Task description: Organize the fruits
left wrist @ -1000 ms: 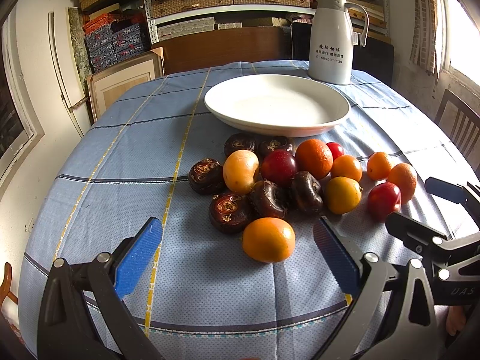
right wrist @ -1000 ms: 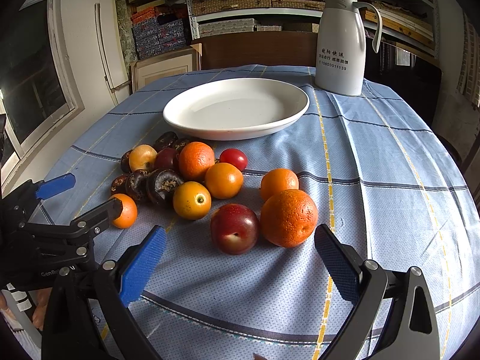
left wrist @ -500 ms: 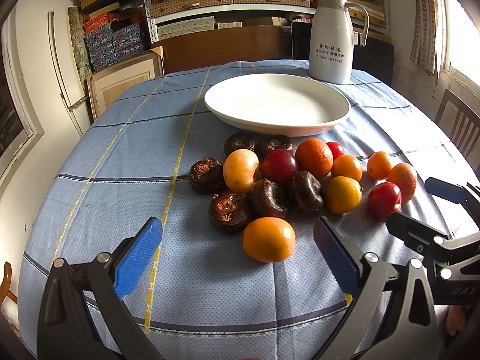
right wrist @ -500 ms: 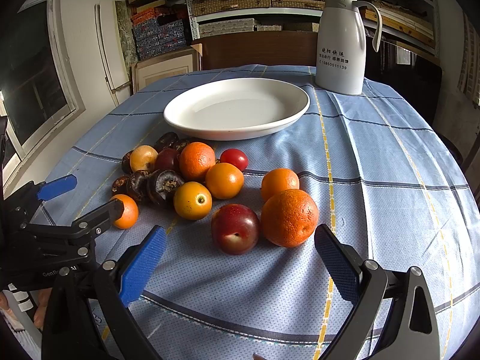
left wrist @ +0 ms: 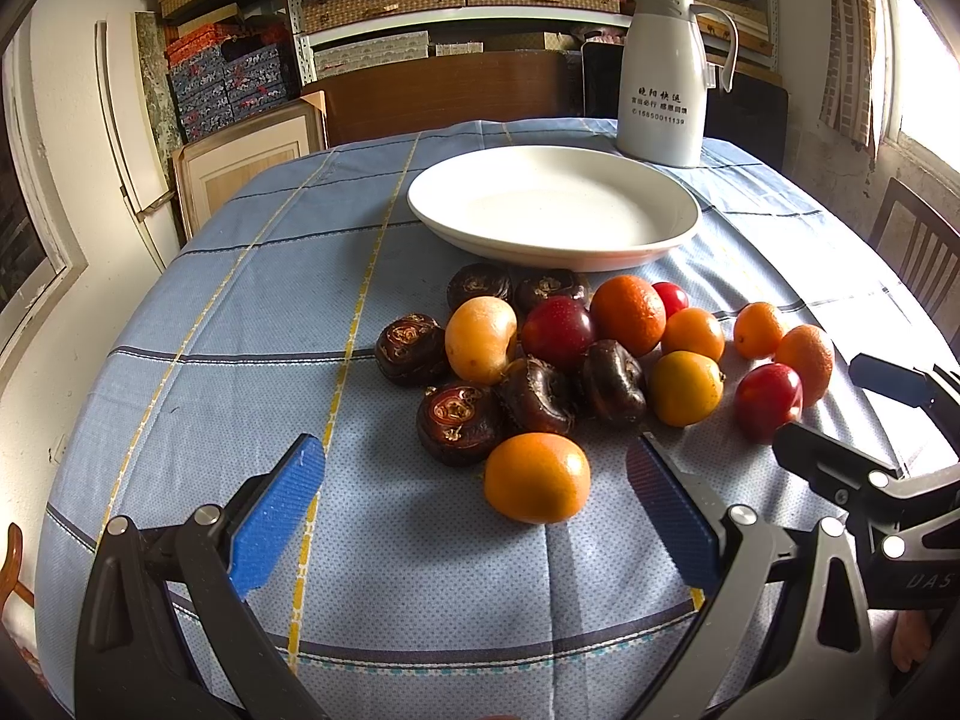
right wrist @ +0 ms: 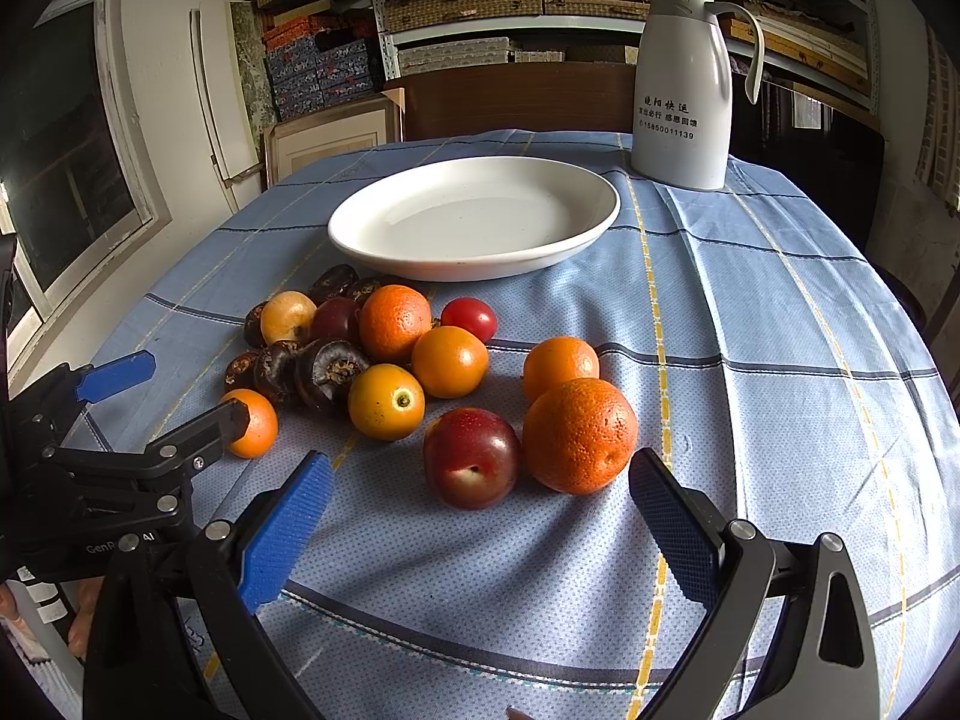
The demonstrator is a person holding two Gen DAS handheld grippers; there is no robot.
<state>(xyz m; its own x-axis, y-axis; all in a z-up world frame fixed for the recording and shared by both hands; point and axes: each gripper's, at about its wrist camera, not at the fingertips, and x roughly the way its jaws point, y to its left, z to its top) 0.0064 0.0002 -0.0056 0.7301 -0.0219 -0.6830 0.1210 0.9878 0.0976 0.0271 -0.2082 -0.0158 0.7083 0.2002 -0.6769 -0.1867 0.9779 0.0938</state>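
Hovering with jaws wide and empty, the left gripper [left wrist: 474, 489] faces the nearest orange [left wrist: 536, 477] on the surface; the right gripper [right wrist: 480, 507] likewise faces the plum [right wrist: 471, 457]. Centre each fruit, squeeze gently, then carry it to the plate [left wrist: 672, 240].

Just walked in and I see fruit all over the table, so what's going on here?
A person is holding two handheld grippers over a table covered with a blue cloth. The left gripper and the right gripper are both open and hold nothing. Oranges, red plums and dark water chestnuts lie loose on the cloth in front of a white plate, which has no fruit in it. A white jug stands behind the plate. The sorting hasn't begun.
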